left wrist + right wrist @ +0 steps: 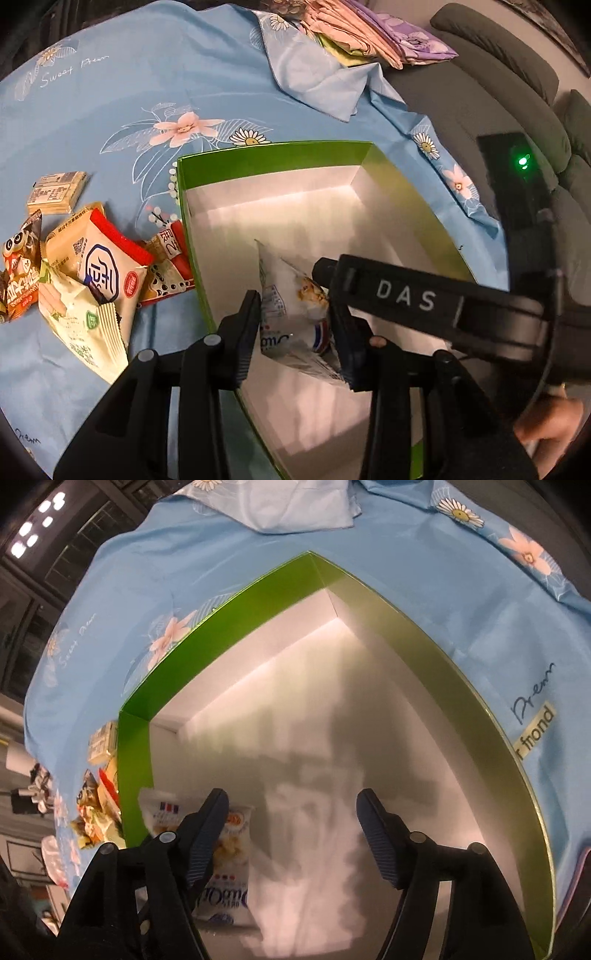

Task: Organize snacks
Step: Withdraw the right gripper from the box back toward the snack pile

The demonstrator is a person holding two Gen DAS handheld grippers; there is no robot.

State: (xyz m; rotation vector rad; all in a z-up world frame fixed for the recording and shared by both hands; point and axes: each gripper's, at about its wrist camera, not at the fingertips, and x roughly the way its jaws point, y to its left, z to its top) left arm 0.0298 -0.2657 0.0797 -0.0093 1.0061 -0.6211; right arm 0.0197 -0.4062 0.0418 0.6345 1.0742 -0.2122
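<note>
Now | left tongs (295, 317) clamped on white snack packet (291, 310), angled down inside green box (269, 151), lower centre | right tongs (291, 834) spread wide, holding nothing, over box floor | loose snacks (81, 273) left of box.

**Two wrist cameras over one green box**

The left wrist view looks down from close above the near left corner of the green box (273, 153), facing across the blue floral cloth (129, 92) toward a grey sofa (480, 85). The right wrist view hangs close over the same box (229, 602), facing its far corner. Both share the box's white floor and the white snack bag (291, 314) (229, 853).
</note>
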